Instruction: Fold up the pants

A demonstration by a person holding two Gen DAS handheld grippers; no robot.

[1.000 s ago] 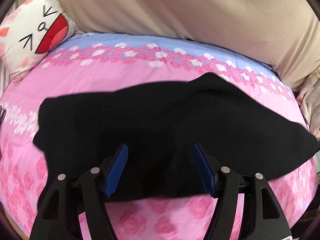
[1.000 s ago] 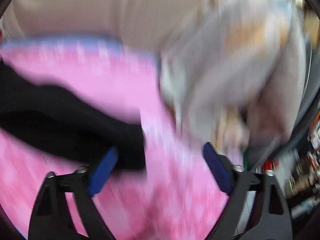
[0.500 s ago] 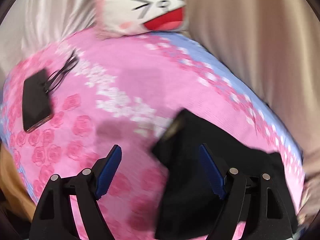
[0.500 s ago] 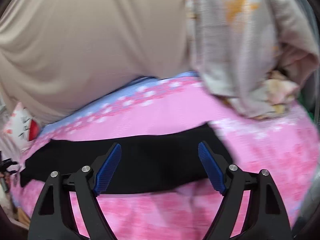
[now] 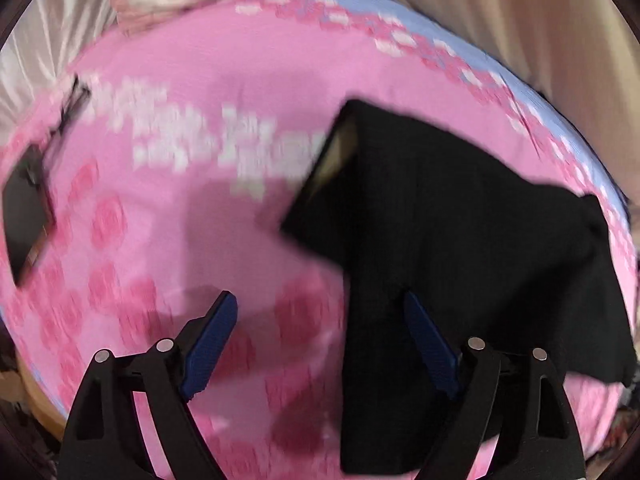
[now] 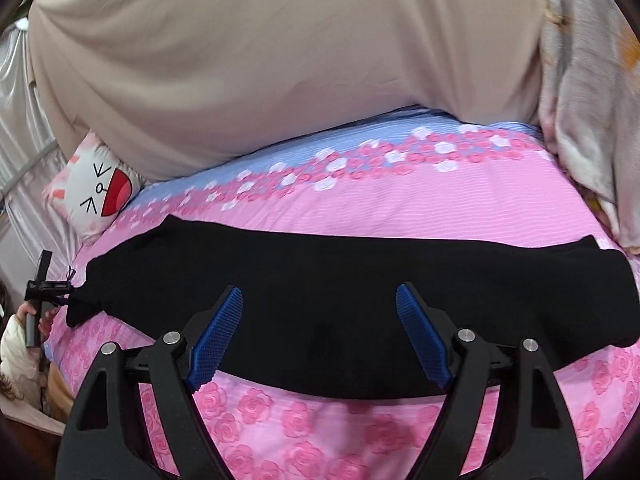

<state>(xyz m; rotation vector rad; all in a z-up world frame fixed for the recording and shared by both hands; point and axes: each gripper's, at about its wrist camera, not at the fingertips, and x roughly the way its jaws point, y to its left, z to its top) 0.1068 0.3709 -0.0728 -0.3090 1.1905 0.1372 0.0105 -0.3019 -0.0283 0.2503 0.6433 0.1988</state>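
Black pants lie flat as a long band across the pink rose-print bedsheet, running left to right through mid-frame in the right wrist view. In the left wrist view the pants fill the right half, one end pointing toward centre frame with a pale inner patch showing at its edge.

Left gripper: jaws spread wide, nothing between them, left blue pad over bare sheet, right pad over the black fabric. View is motion-blurred.

Right gripper: jaws spread wide, empty, both blue pads over the near edge of the pants; contact with the cloth not clear.

Cartoon-face pillow at left of right view, beige cover behind. Dark phone at left edge of left view.
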